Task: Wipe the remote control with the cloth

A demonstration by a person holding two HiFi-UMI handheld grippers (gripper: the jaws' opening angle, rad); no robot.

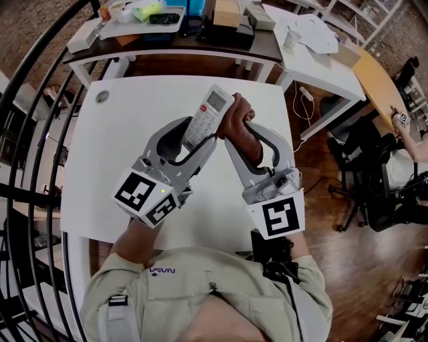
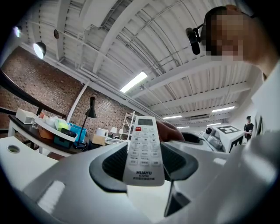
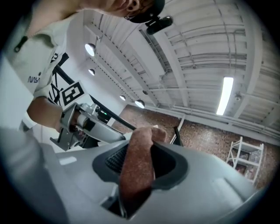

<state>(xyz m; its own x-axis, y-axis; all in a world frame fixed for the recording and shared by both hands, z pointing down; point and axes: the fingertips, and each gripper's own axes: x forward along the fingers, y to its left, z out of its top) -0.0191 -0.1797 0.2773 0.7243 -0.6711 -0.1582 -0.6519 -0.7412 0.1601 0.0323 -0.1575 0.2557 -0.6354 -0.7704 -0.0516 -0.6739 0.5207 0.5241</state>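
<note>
Over the white table (image 1: 120,153) both grippers are raised and meet near its far middle. My left gripper (image 1: 194,137) is shut on a white remote control (image 1: 207,115), which sticks out past its jaws with the buttons facing up; the same remote control (image 2: 143,150) stands between the dark pads (image 2: 113,165) in the left gripper view. My right gripper (image 1: 242,133) is shut on a folded brown cloth (image 1: 237,123). The cloth (image 3: 136,168) touches the remote's right side near its top end. The brown cloth (image 2: 170,131) shows behind the remote in the left gripper view.
A small round grey thing (image 1: 101,97) lies at the table's far left corner. Behind the table stands a dark desk with a tray (image 1: 144,20) of clutter and boxes. A second white table (image 1: 314,60) is at the right, with black chairs (image 1: 374,174) on the wooden floor. A black railing (image 1: 27,133) curves along the left.
</note>
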